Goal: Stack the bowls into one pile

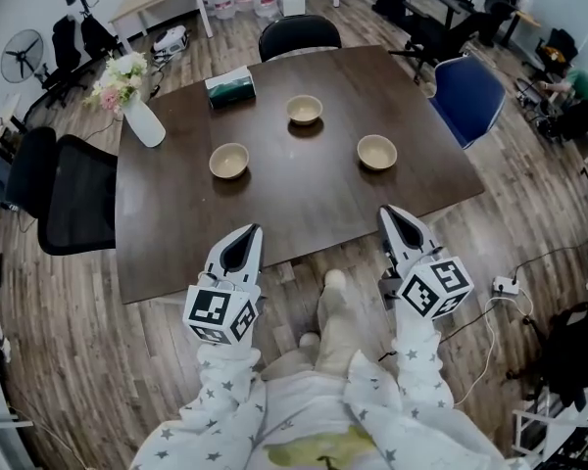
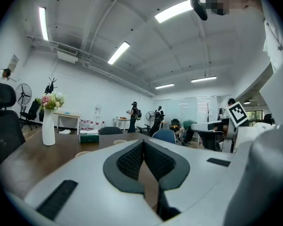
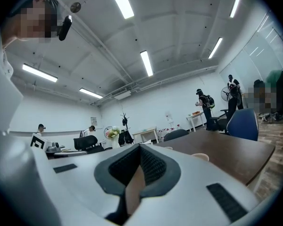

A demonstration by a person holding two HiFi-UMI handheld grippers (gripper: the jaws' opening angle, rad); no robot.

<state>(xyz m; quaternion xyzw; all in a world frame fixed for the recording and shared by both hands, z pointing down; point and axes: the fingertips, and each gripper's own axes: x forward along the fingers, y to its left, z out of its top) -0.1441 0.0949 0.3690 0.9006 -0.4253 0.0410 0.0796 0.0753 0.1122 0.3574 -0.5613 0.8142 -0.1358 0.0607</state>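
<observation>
Three beige bowls stand apart on the dark brown table (image 1: 304,199): a left bowl (image 1: 229,161), a far middle bowl (image 1: 305,110) and a right bowl (image 1: 377,152). My left gripper (image 1: 252,230) hovers at the table's near edge, short of the left bowl, its jaws shut with nothing between them. My right gripper (image 1: 388,211) is level with it near the same edge, below the right bowl, also shut and empty. In the left gripper view the fingertips (image 2: 143,142) meet, and a bowl rim (image 2: 83,153) shows beyond them. The right gripper view shows one bowl (image 3: 201,157) past the closed jaws.
A white vase of flowers (image 1: 140,116) and a green tissue box (image 1: 230,87) stand on the table's far left. Black chairs (image 1: 73,209) (image 1: 299,35) and a blue chair (image 1: 467,96) surround it. My own leg and foot (image 1: 335,306) are below the near edge.
</observation>
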